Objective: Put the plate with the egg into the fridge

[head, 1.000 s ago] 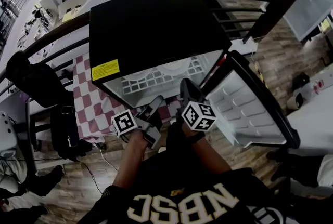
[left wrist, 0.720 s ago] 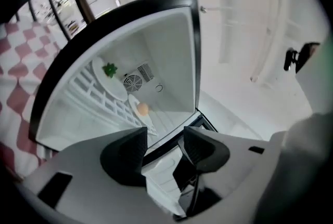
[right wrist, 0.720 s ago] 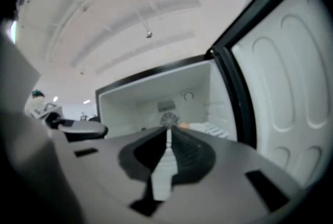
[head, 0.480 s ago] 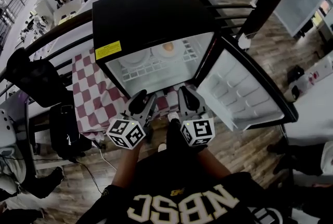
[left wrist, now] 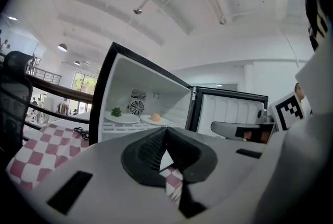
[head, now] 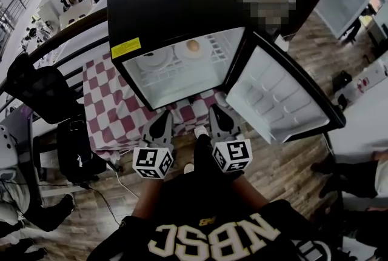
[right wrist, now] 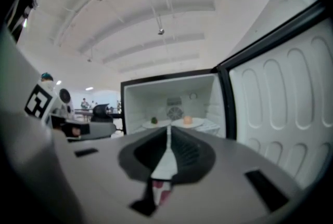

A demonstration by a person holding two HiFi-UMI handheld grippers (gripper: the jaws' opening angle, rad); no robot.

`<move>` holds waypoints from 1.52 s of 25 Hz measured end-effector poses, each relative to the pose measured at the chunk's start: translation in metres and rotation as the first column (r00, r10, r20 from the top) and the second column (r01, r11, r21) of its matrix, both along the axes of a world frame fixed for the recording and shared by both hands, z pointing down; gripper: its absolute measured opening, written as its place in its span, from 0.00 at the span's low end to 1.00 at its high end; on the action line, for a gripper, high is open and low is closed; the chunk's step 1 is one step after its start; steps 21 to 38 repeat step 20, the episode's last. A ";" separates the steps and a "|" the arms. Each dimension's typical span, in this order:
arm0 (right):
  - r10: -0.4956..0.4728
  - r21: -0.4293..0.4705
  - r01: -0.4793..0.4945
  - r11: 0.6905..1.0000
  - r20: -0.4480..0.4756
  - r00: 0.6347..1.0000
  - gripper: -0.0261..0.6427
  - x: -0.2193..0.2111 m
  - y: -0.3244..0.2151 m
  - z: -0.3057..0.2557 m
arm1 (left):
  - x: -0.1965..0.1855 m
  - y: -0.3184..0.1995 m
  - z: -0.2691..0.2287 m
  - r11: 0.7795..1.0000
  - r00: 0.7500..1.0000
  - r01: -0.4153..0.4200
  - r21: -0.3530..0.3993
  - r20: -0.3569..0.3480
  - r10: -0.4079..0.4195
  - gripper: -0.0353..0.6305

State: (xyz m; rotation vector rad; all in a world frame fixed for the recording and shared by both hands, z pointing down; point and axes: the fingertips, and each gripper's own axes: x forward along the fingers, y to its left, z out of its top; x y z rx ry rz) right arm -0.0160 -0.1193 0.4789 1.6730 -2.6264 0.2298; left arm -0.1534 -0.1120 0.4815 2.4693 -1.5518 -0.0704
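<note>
The left gripper (head: 161, 122) and right gripper (head: 219, 114) both have their jaws pressed together on nothing, outside the open fridge (head: 176, 11). The plate with the egg (head: 193, 51) sits on its shelf at twelve o'clock, another plate (head: 153, 62) at its nine, the door (head: 279, 96) at three.

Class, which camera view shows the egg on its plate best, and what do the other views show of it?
The head view: it looks down into the open fridge, so the egg shows whole on its plate. The left gripper view shows the egg small and side-on; the right gripper view shows the egg likewise.
</note>
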 end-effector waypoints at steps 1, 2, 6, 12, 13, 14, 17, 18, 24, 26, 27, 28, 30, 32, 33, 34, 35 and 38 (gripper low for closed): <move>0.002 -0.001 -0.002 1.000 -0.003 1.000 0.09 0.001 0.001 0.000 | -0.001 0.001 0.001 1.000 1.000 0.005 -0.003 -0.002 -0.005 0.09; 0.004 -0.003 -0.004 1.000 -0.004 1.000 0.09 0.002 0.003 0.000 | -0.003 0.003 0.001 1.000 1.000 0.010 -0.004 -0.005 -0.010 0.09; 0.008 -0.004 -0.008 1.000 -0.008 1.000 0.09 0.004 0.005 -0.001 | -0.007 0.005 -0.003 0.999 1.000 0.031 0.015 -0.005 -0.031 0.09; 0.001 0.003 -0.001 1.000 -0.018 1.000 0.09 0.001 0.006 -0.005 | -0.005 0.006 -0.008 0.999 0.999 0.032 0.028 -0.018 -0.031 0.09; -0.001 0.003 0.001 1.000 -0.019 1.000 0.09 0.000 0.006 -0.005 | -0.004 0.005 -0.008 0.999 0.999 0.030 0.029 -0.018 -0.030 0.09; -0.002 0.002 0.002 1.000 -0.021 1.000 0.09 -0.001 0.006 -0.005 | -0.003 0.005 -0.008 0.999 0.999 0.028 0.030 -0.017 -0.028 0.09; -0.003 0.000 0.003 1.000 -0.028 1.000 0.09 -0.002 0.006 -0.004 | -0.001 0.005 -0.009 0.999 1.000 0.022 0.033 -0.018 -0.022 0.09; -0.004 -0.001 0.004 1.000 -0.031 1.000 0.09 -0.003 0.005 -0.004 | 0.000 0.004 -0.009 0.999 1.000 0.021 0.035 -0.018 -0.020 0.09; -0.007 -0.002 0.007 1.000 -0.036 0.999 0.09 -0.004 0.004 -0.002 | 0.001 0.003 -0.009 0.999 1.000 0.019 0.038 -0.019 -0.019 0.09; -0.007 -0.002 0.007 1.000 -0.036 0.999 0.09 -0.004 0.004 -0.002 | 0.001 0.003 -0.009 0.999 1.000 0.019 0.038 -0.019 -0.019 0.09; -0.007 -0.002 0.007 1.000 -0.036 0.999 0.09 -0.004 0.004 -0.002 | 0.001 0.003 -0.009 0.999 1.000 0.019 0.038 -0.019 -0.019 0.09; -0.007 -0.002 0.007 1.000 -0.036 0.999 0.09 -0.004 0.004 -0.002 | 0.001 0.003 -0.009 0.999 1.000 0.019 0.038 -0.019 -0.019 0.09; -0.007 -0.002 0.007 1.000 -0.036 0.999 0.09 -0.004 0.004 -0.002 | 0.001 0.003 -0.009 0.999 1.000 0.019 0.038 -0.019 -0.019 0.09; -0.007 -0.002 0.007 1.000 -0.036 0.999 0.09 -0.004 0.004 -0.002 | 0.001 0.003 -0.009 0.999 1.000 0.019 0.038 -0.019 -0.019 0.09; -0.007 -0.002 0.007 1.000 -0.036 0.999 0.09 -0.004 0.004 -0.002 | 0.001 0.003 -0.009 0.999 1.000 0.019 0.038 -0.019 -0.019 0.09; -0.007 -0.002 0.007 1.000 -0.036 0.999 0.09 -0.004 0.004 -0.002 | 0.001 0.003 -0.009 0.999 1.000 0.019 0.038 -0.019 -0.019 0.09; -0.007 -0.002 0.007 1.000 -0.036 0.999 0.09 -0.004 0.004 -0.002 | 0.001 0.003 -0.009 0.999 1.000 0.019 0.038 -0.019 -0.019 0.09; -0.007 -0.002 0.007 1.000 -0.036 0.999 0.09 -0.004 0.004 -0.002 | 0.001 0.003 -0.009 0.999 1.000 0.019 0.038 -0.019 -0.019 0.09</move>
